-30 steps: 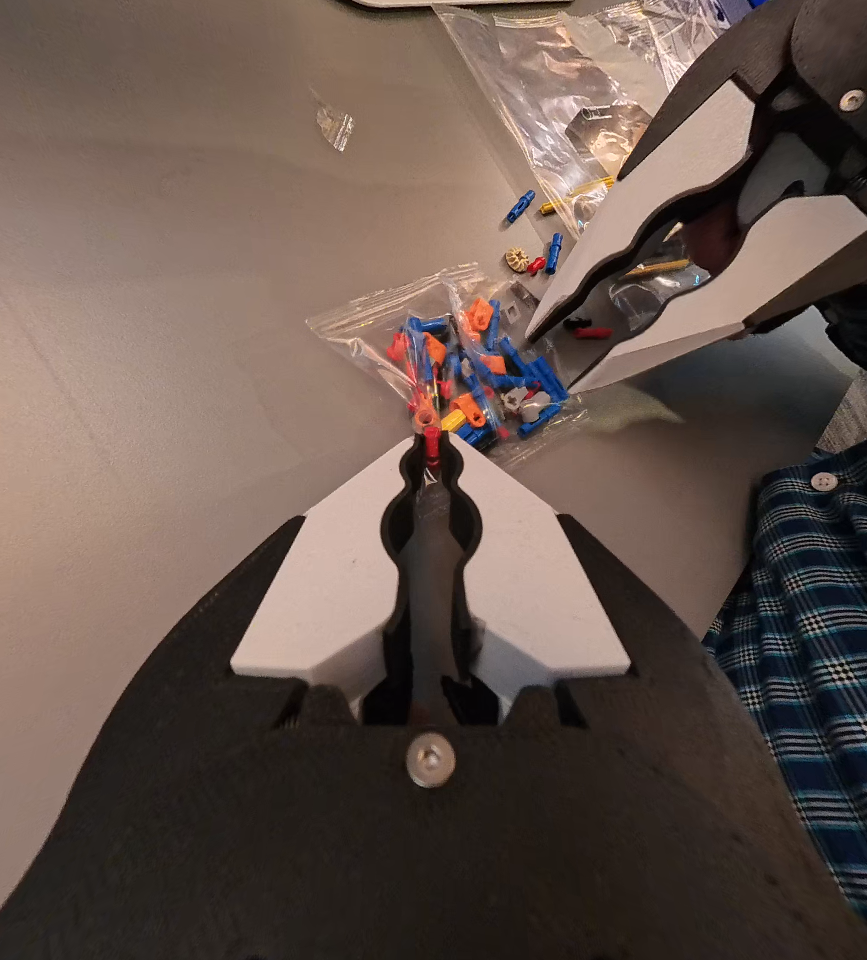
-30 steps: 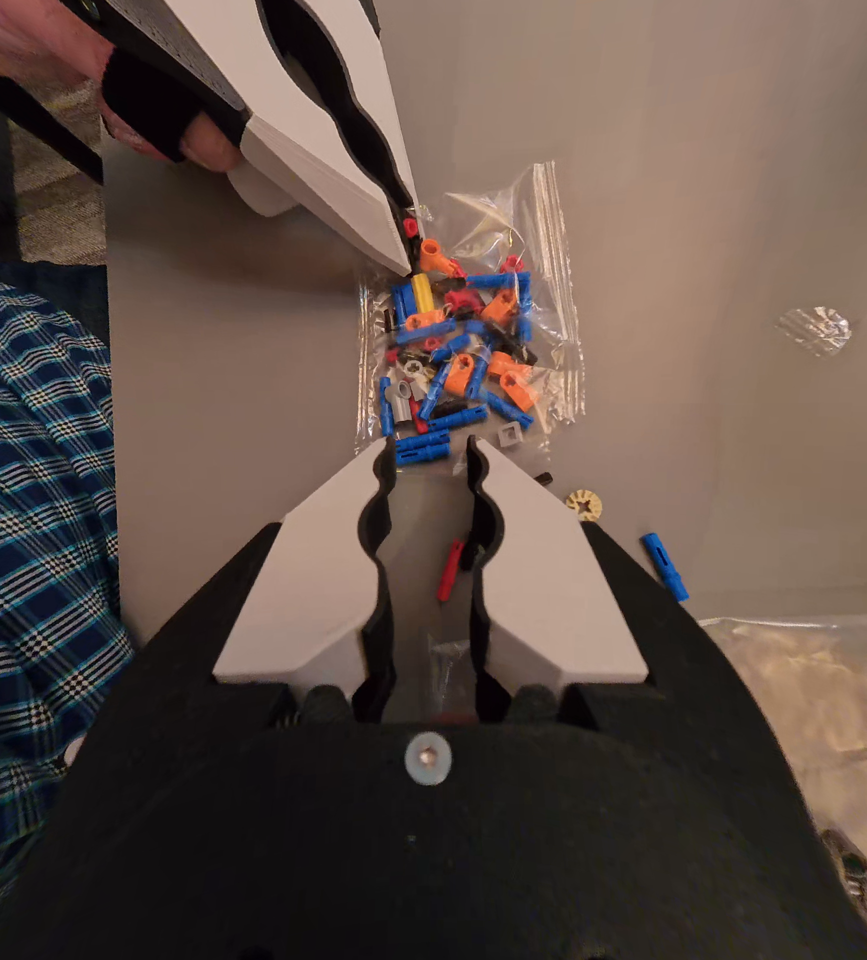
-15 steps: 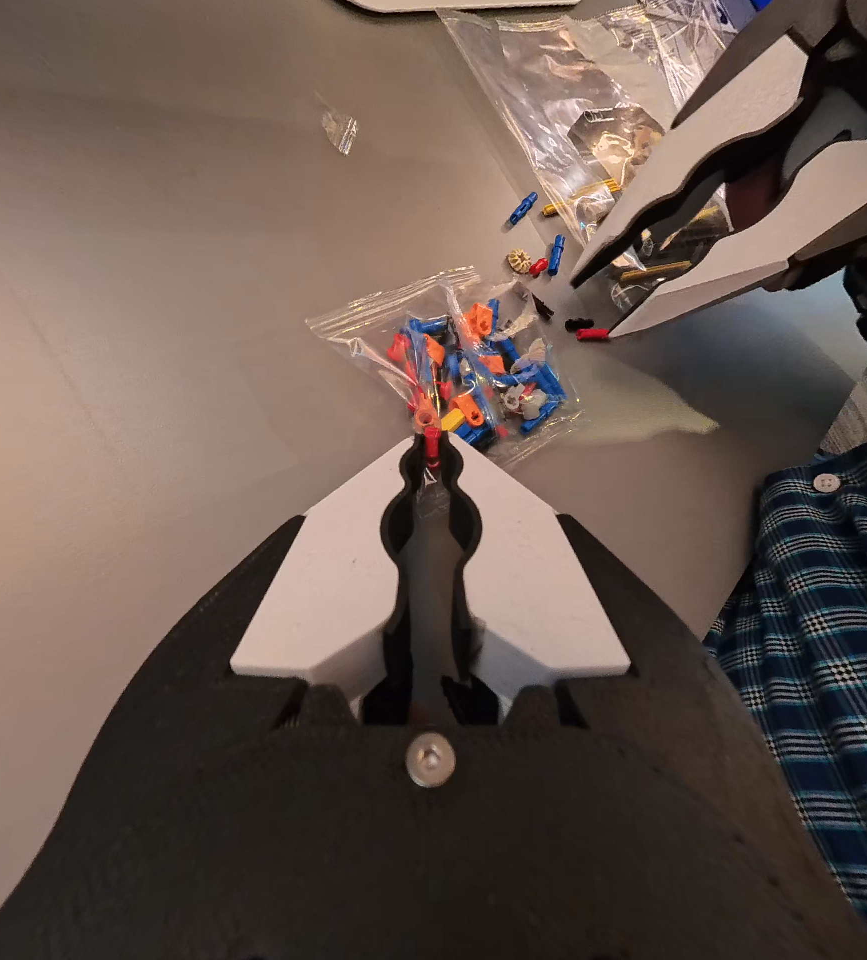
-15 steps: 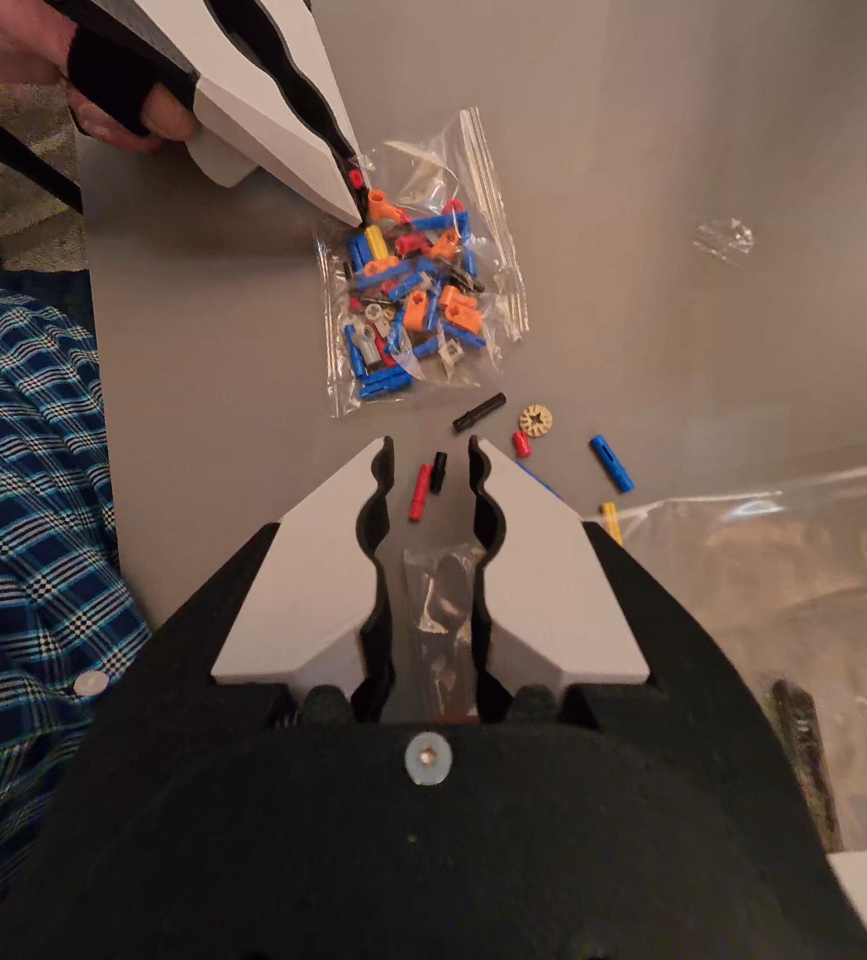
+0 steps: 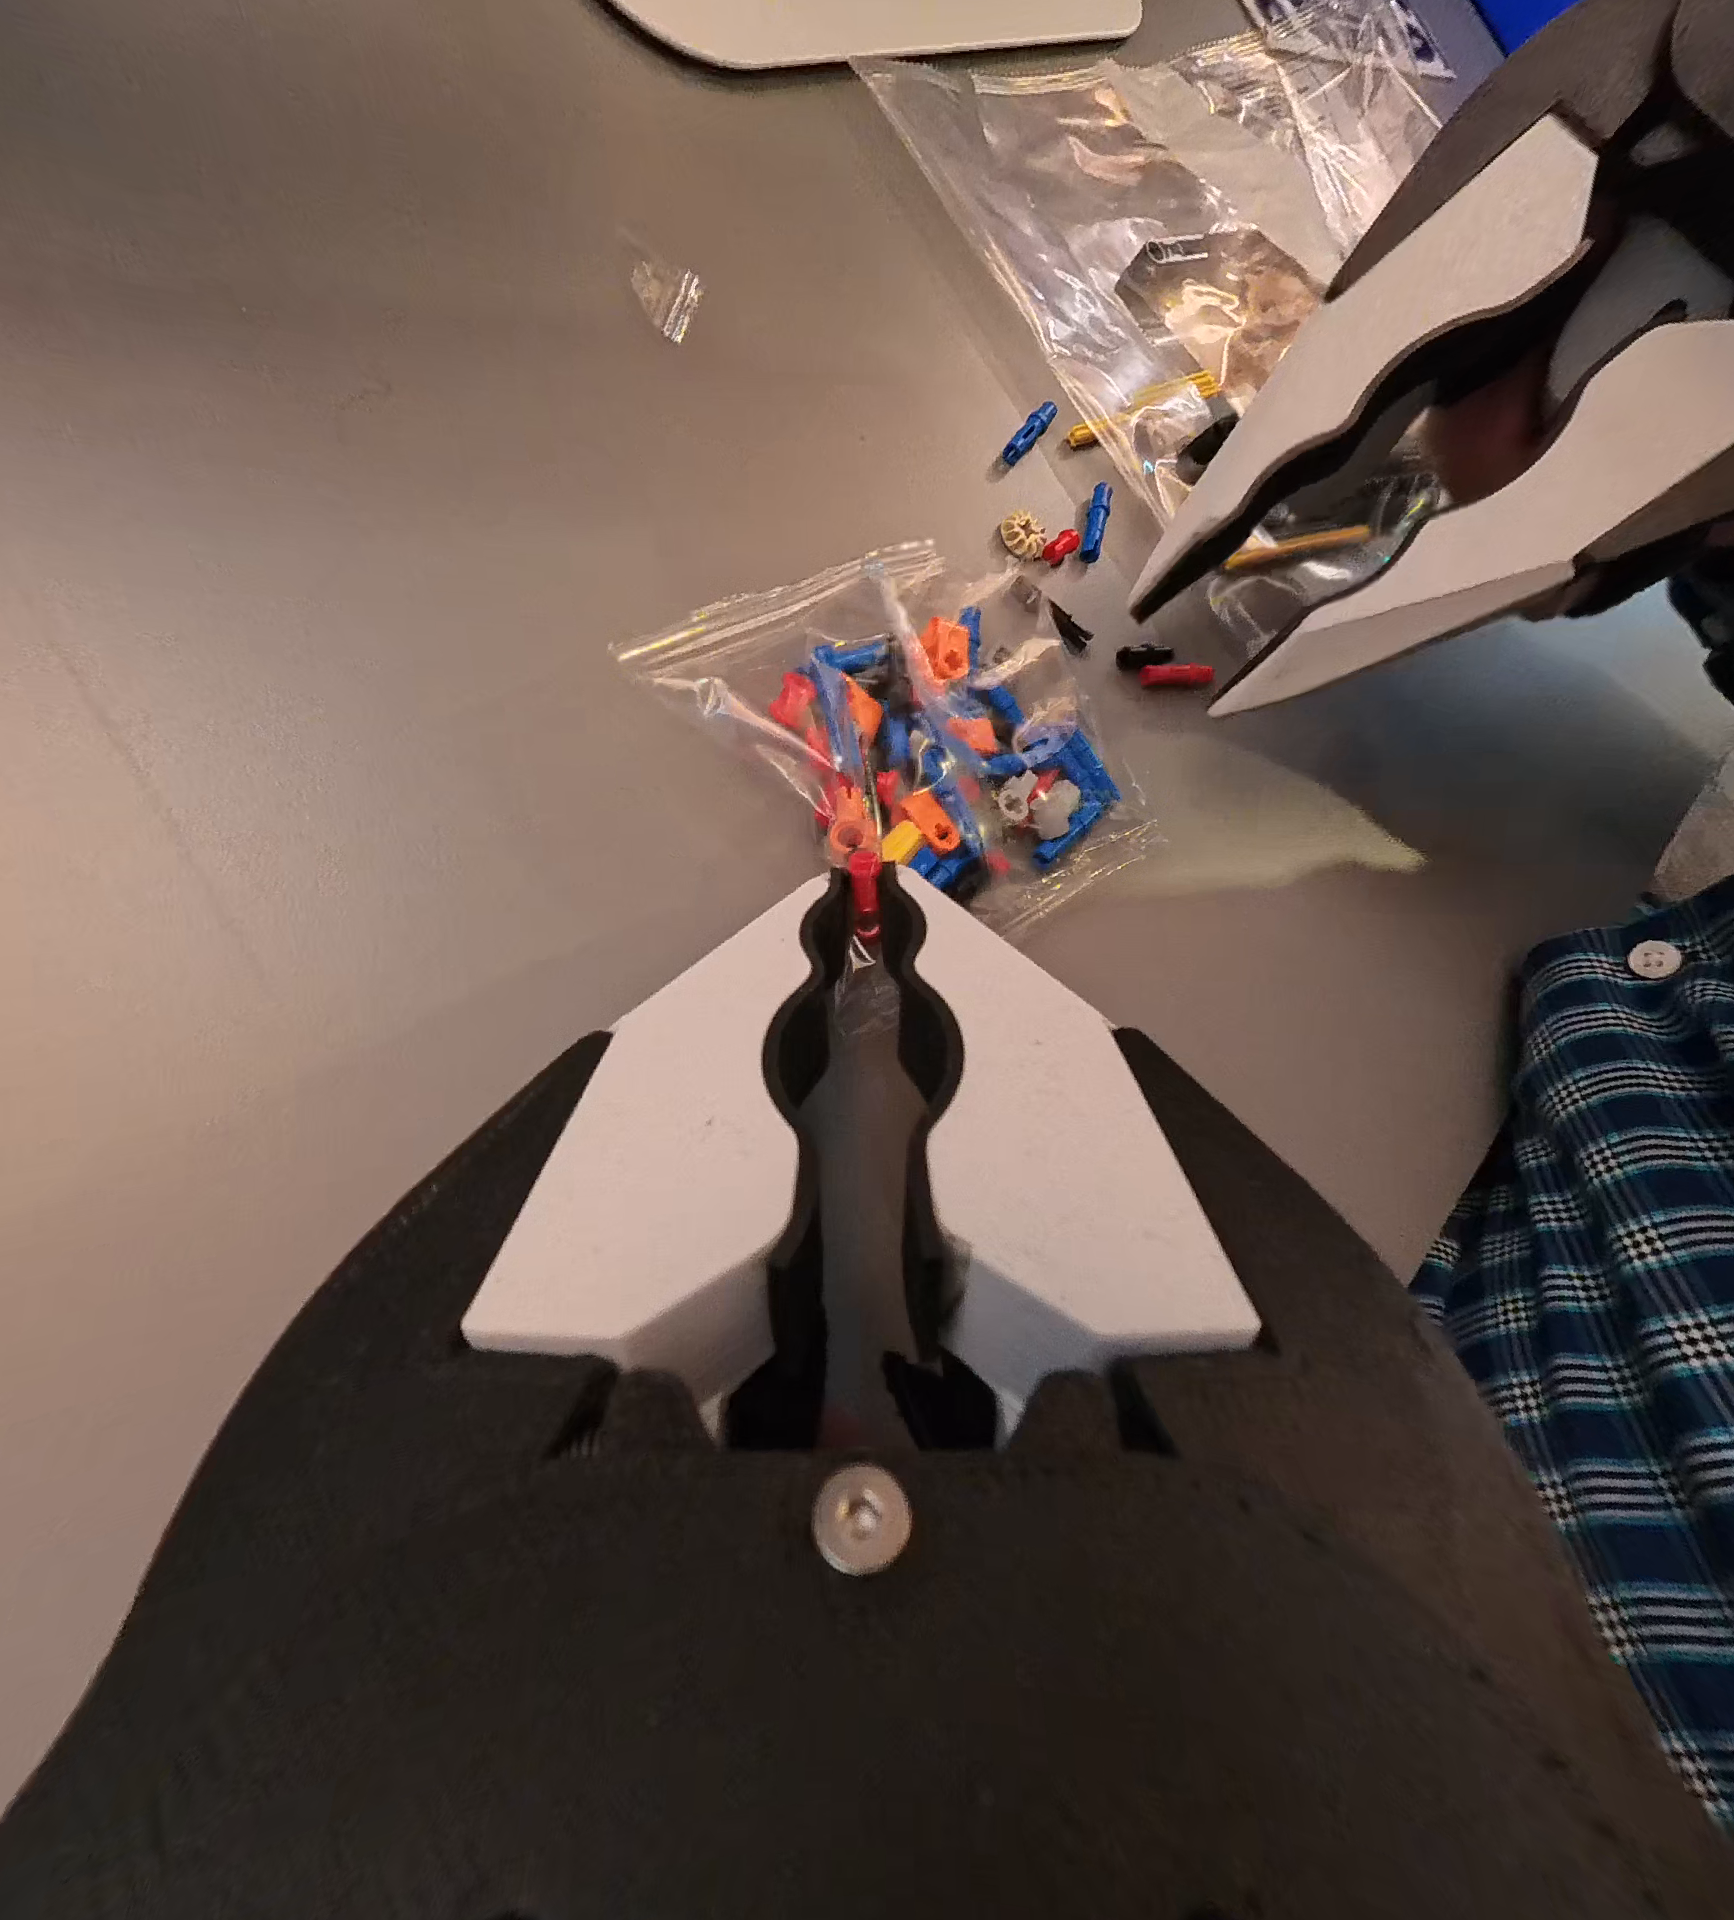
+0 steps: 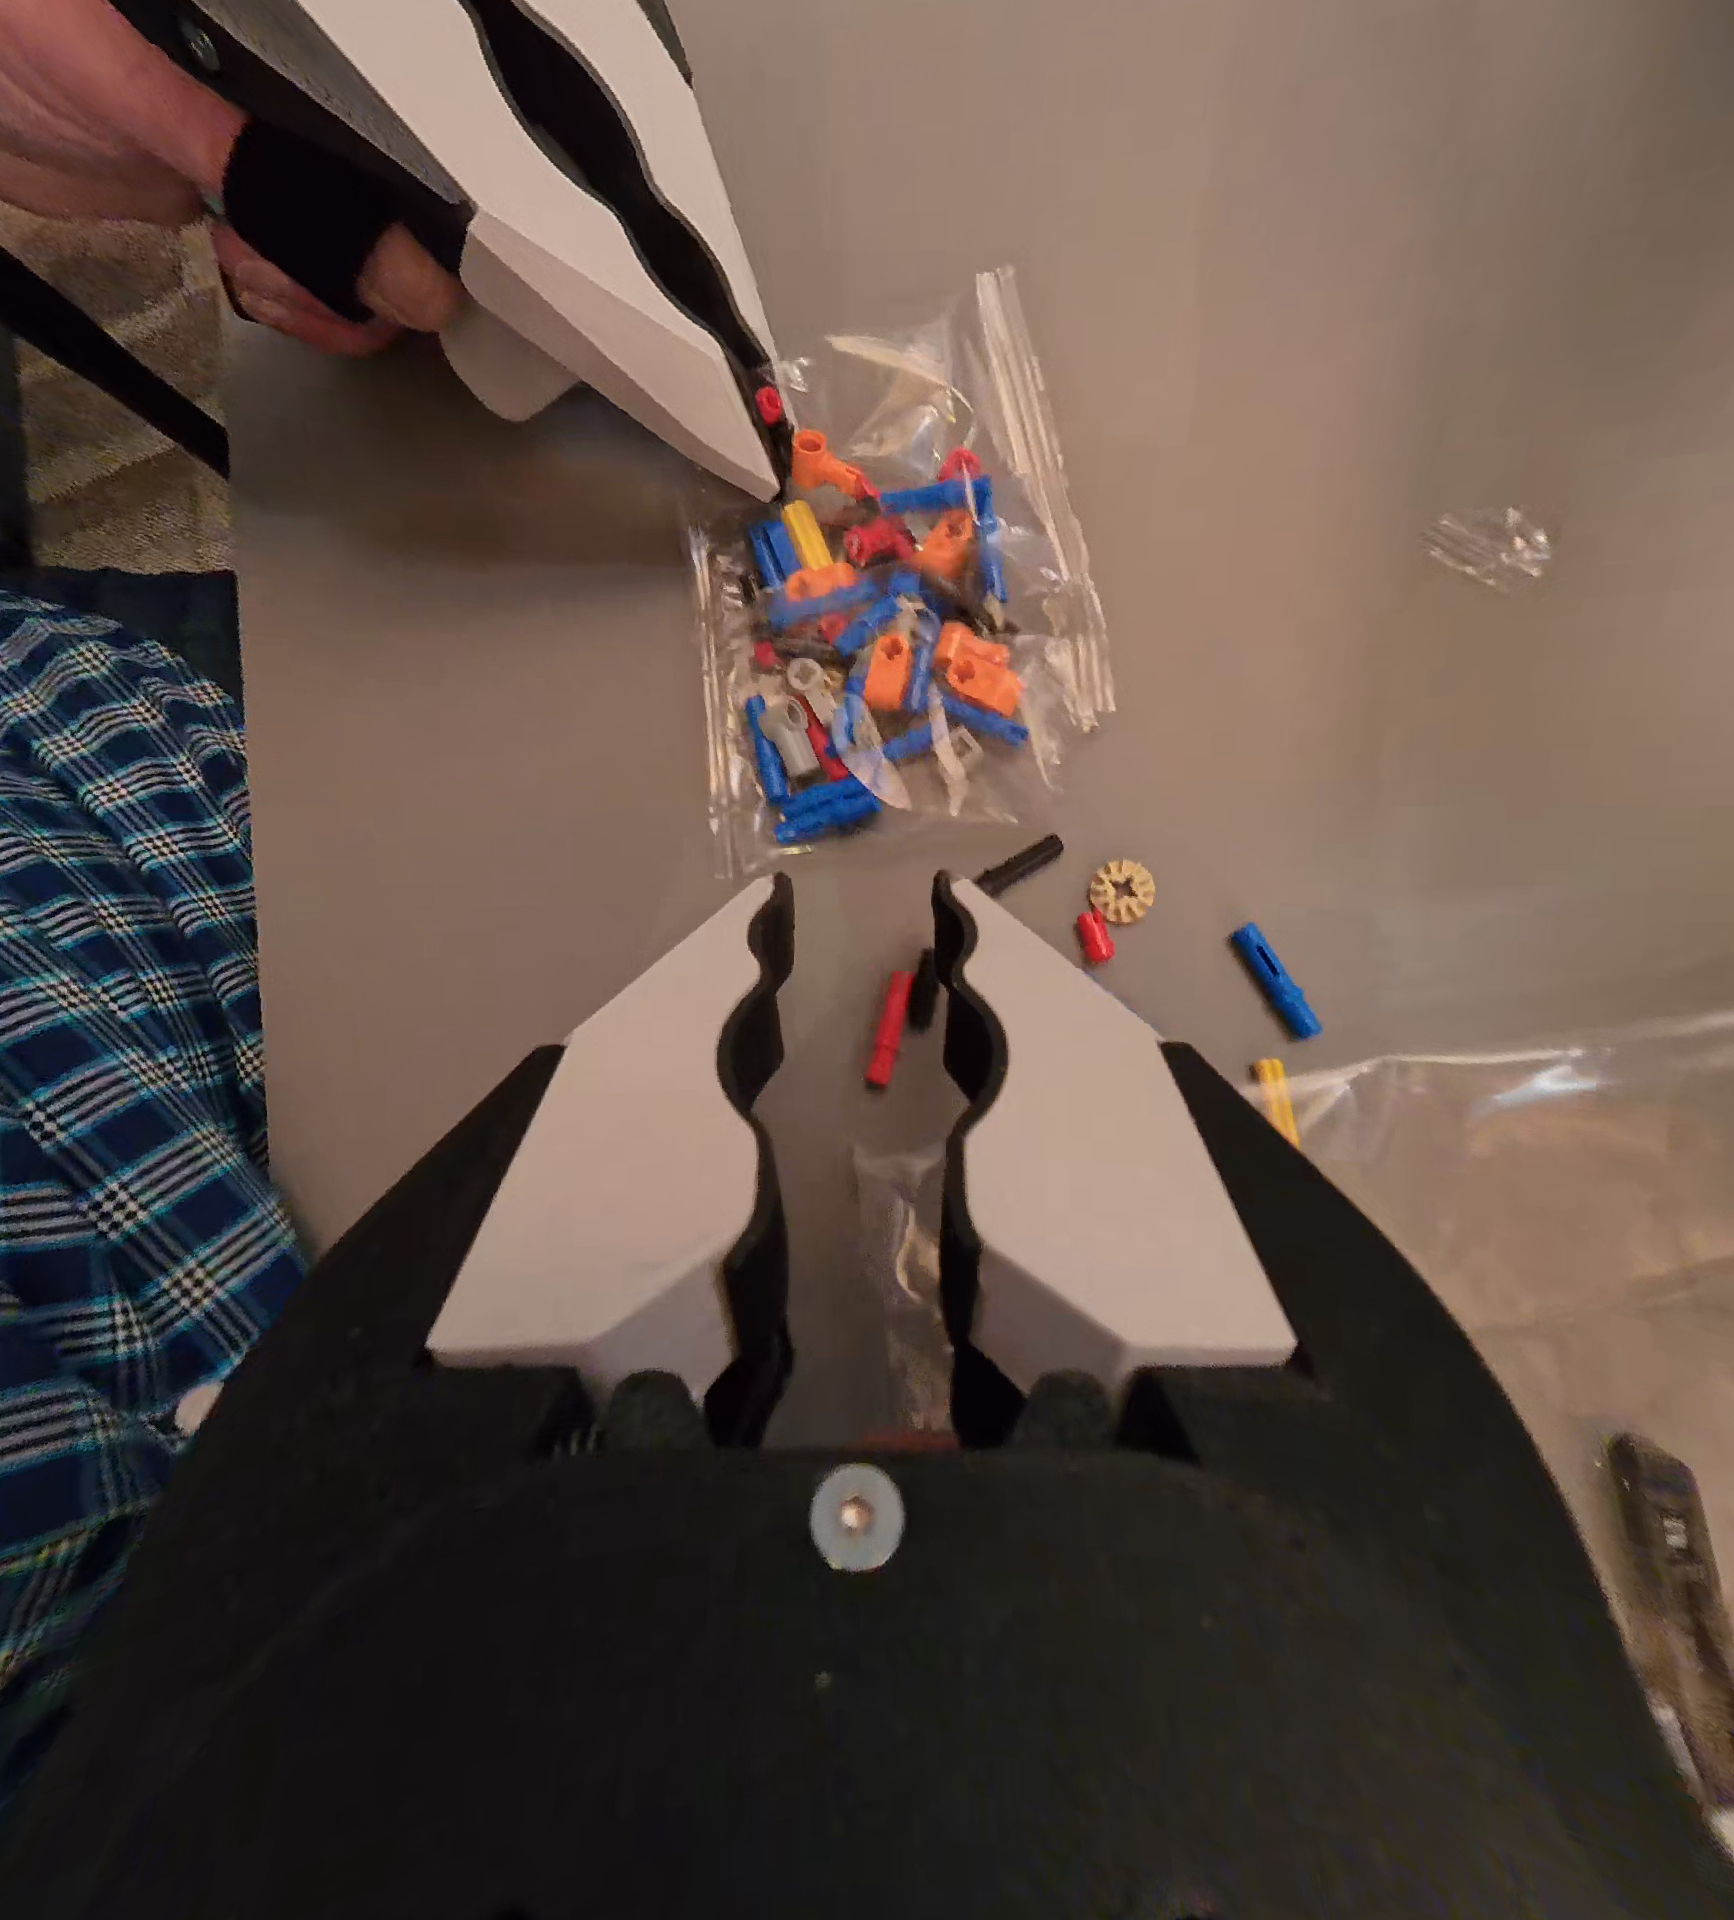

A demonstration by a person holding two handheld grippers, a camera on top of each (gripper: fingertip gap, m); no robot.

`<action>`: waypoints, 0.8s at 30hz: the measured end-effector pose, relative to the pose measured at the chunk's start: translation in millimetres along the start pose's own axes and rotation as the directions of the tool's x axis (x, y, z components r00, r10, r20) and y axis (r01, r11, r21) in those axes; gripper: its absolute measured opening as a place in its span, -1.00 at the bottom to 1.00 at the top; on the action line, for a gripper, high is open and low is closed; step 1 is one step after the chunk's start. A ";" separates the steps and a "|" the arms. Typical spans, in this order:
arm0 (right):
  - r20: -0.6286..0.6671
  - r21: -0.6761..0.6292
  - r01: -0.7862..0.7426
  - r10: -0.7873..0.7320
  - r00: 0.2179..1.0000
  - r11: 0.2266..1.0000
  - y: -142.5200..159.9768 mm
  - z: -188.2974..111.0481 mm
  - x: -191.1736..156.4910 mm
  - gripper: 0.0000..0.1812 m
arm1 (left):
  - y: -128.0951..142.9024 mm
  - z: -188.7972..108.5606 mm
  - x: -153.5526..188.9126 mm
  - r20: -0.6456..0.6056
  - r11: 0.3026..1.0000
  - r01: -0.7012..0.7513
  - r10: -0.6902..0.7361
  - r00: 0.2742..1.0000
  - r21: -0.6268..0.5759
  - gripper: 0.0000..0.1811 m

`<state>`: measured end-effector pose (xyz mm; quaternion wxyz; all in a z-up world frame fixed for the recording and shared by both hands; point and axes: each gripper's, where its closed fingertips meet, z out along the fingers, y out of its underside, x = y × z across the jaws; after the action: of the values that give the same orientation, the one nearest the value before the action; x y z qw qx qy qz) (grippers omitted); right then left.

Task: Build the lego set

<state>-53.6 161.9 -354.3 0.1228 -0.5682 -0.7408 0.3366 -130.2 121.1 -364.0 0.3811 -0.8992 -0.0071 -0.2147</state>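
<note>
Where crinkled clear bag (image 5: pixel 873 727) lies, ridged pins

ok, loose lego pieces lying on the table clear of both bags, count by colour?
Blue plastic pins: 2
Red plastic pins: 2
Black plastic pins: 2
Tan plastic gear: 1
Total: 7

grey table (image 5: pixel 323 623), blue plaid shirt (image 5: pixel 1673 1247)
</note>
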 end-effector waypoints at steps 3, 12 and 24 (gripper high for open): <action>-0.001 0.033 0.087 -0.087 0.996 0.996 -9.2 7.7 -11.1 -0.74 | -1.9 -1.7 1.1 0.024 0.998 -0.064 0.064 0.998 0.004 -0.97; -0.139 -0.049 0.332 -0.335 0.932 0.942 -2.6 28.1 -21.0 -0.63 | -6.6 -2.8 5.5 0.053 0.987 -0.159 0.158 0.986 0.022 -0.97; -0.139 -0.082 0.351 -0.359 0.923 0.933 0.3 29.6 -23.3 -0.67 | -6.6 -2.4 5.8 0.056 0.986 -0.165 0.163 0.985 0.021 -0.97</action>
<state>-62.6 129.8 -371.9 0.2218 -0.4518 -0.8290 0.2439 -127.0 123.2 -355.8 0.4088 -0.8972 0.0539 -0.1583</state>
